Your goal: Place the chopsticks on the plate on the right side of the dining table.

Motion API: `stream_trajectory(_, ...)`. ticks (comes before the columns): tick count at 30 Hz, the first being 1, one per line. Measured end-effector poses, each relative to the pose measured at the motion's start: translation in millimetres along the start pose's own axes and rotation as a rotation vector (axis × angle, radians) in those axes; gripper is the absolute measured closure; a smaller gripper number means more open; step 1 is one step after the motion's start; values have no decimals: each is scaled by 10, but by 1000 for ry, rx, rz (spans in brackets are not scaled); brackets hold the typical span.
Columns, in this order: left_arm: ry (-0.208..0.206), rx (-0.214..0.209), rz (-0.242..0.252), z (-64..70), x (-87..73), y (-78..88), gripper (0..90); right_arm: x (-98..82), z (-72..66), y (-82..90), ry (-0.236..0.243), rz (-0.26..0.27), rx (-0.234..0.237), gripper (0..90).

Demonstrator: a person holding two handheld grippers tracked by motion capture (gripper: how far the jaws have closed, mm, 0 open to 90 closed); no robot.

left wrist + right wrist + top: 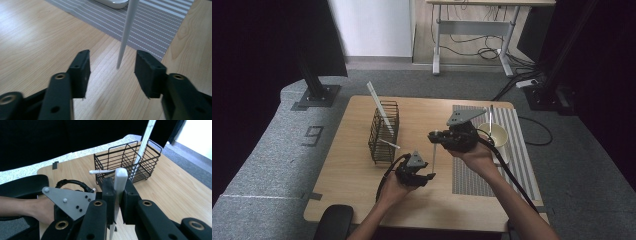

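A black wire basket [384, 131] stood left of centre on the wooden table [347, 170], one white stick leaning out of it and another lying across its rim. Just right of it, the left gripper [426, 176] hovered low with its jaws part-way open, a white chopstick's [126, 32] tip hanging between the pads, untouched. Farther right, the right gripper [435, 136] pinched that chopstick near its thick end, jaws pressed on it, holding it upright over the table beside the striped placemat [472, 170] and white bowl [501, 137]. The step looked like a hand-over; next, the left jaws would need to close squarely on the tip.
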State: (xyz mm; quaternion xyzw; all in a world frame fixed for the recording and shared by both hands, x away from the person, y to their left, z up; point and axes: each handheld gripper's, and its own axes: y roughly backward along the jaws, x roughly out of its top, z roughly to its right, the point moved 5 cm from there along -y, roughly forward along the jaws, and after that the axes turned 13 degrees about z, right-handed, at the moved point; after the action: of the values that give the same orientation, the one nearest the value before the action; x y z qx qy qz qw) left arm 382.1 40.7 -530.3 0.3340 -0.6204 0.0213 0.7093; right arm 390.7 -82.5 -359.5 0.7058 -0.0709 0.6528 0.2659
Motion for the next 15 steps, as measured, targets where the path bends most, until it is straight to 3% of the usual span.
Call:
stream_trajectory(5, -10, -7, 7, 28, 16, -14, 631, -28, -37, -62, -9, -4, 17, 826)
stream_trajectory(15, -16, -12, 4, 36, 24, -16, 802, -52, -70, -118, -21, -4, 39, 826)
